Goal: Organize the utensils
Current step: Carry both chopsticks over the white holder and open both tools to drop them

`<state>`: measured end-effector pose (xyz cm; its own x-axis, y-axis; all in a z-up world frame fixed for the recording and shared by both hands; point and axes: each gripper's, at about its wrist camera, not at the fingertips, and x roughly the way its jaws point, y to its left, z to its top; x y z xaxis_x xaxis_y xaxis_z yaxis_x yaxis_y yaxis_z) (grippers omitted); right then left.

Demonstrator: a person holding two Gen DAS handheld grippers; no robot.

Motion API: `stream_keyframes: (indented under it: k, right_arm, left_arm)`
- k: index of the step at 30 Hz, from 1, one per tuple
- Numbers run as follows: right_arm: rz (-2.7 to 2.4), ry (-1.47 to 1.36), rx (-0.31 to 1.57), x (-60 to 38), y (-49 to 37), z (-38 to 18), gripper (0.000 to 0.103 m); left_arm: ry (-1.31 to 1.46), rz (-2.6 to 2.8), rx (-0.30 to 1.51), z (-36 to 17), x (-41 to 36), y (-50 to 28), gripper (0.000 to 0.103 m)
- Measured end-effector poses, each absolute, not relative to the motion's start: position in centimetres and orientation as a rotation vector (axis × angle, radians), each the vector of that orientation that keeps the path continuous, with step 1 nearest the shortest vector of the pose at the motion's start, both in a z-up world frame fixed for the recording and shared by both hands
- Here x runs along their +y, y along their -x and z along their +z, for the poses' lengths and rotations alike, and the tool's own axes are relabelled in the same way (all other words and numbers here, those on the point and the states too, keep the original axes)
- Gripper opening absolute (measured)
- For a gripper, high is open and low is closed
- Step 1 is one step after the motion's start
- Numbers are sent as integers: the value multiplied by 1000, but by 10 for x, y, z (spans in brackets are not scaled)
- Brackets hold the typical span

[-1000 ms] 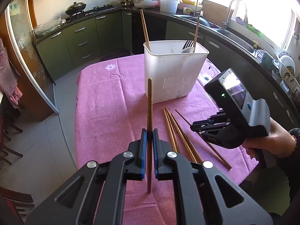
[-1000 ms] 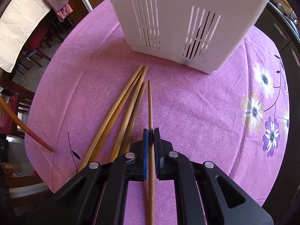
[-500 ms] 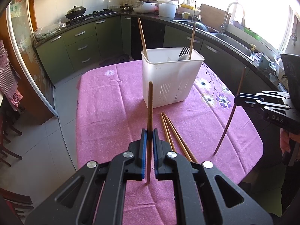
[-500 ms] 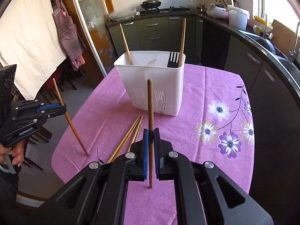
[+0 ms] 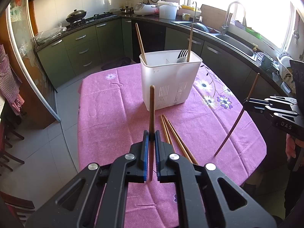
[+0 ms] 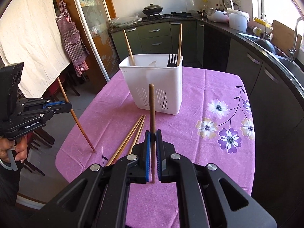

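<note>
A white slotted utensil holder [image 5: 170, 79] [image 6: 153, 83] stands on the pink tablecloth with two chopsticks and a black fork [image 6: 172, 59] in it. My left gripper [image 5: 150, 133] is shut on a dark wooden chopstick [image 5: 151, 110], held upright above the table in front of the holder. My right gripper [image 6: 153, 134] is shut on another chopstick [image 6: 152, 106], also upright. Each gripper shows in the other's view, the left [image 6: 65, 106] and the right [image 5: 247, 102], off the table's sides. Three loose chopsticks [image 5: 172, 134] [image 6: 131, 136] lie on the cloth between them.
The table [image 5: 106, 114] has a pink cloth with flower prints at the right. Green kitchen cabinets, a stove with a pan [image 5: 76, 16] and a sink counter [image 5: 233, 39] run behind. Dark chairs [image 6: 39, 138] and a hanging apron [image 6: 73, 38] stand at the left.
My right gripper lifted its chopstick off the table, turned it upright and drew back to the table's side. My left gripper pulled back slightly, still holding its chopstick.
</note>
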<state>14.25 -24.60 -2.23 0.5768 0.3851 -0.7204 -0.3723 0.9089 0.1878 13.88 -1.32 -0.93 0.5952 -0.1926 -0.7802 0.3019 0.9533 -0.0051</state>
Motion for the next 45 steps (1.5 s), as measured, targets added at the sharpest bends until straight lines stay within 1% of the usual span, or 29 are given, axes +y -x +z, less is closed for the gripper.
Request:
stream_keyframes:
  k: [9, 18, 21, 26, 30, 34, 39, 45]
  right_arm:
    - [457, -19, 822, -244, -149, -9, 6]
    - [465, -19, 769, -243, -164, 34, 6]
    - [472, -27, 739, -244, -171, 58, 6]
    - [475, -45, 673, -247, -186, 106, 7]
    - [458, -72, 610, -254, -204, 142, 6]
    - [437, -98, 567, -259, -229, 164, 6]
    - [405, -100, 571, -261, -268, 162, 7]
    - [413, -80, 674, -247, -301, 112, 6]
  left_arm:
    - [-138, -296, 882, -4, -17, -142, 6]
    - [-135, -316, 849, 23, -26, -152, 6]
    - [-128, -321, 829, 40, -30, -158, 6]
    - [-120, -330, 765, 83, -38, -172, 6]
    - [-104, -335, 664, 125, -45, -179, 6]
    - [-89, -324, 573, 155, -54, -193, 6]
    - [-96, -291, 539, 157, -68, -224, 6]
    - [-100, -263, 626, 112, -74, -266, 6]
